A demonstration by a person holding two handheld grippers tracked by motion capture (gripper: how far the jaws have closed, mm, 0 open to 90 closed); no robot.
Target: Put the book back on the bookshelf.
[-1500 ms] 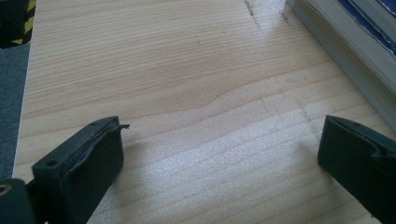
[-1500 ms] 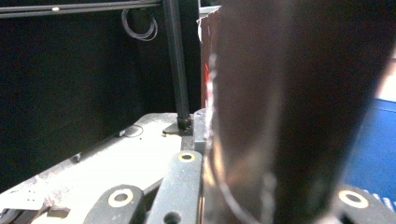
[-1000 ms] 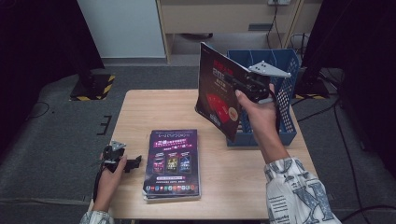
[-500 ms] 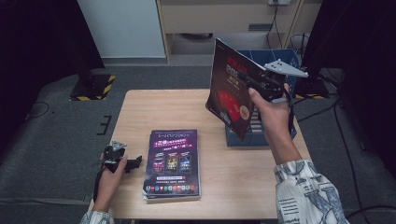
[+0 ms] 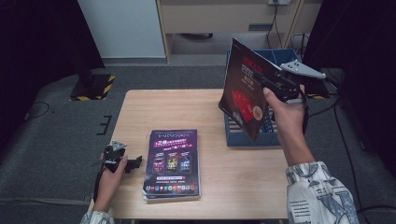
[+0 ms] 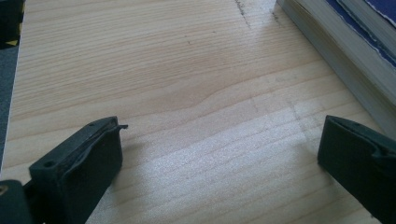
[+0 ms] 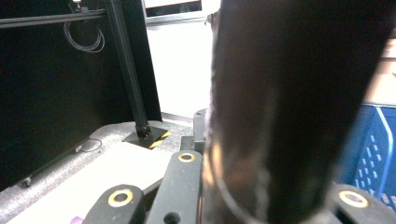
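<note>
A dark magazine with a red cover (image 5: pixel 245 88) hangs upright and tilted in the air over the blue crate (image 5: pixel 252 137) at the table's right side. My right gripper (image 5: pixel 266 84) is shut on its right edge; in the right gripper view the magazine (image 7: pixel 289 107) stands blurred and close between the jaws. A stack of purple-covered magazines (image 5: pixel 173 163) lies flat near the table's front middle. My left gripper (image 5: pixel 133 163) rests on the table just left of that stack, jaws open on bare wood, with the stack's edge (image 6: pixel 345 60) off to the right in the left gripper view.
The wooden table (image 5: pixel 187 112) has free room at its back left. A black stand with a yellow-striped foot (image 5: pixel 93 86) sits on the grey floor beyond the left corner. Cables (image 5: pixel 336 126) trail on the floor at the right.
My right hand has carried the red magazine to the right and slightly up, over the blue crate, turning it more edge-on. The left hand and the stack have stayed put.
</note>
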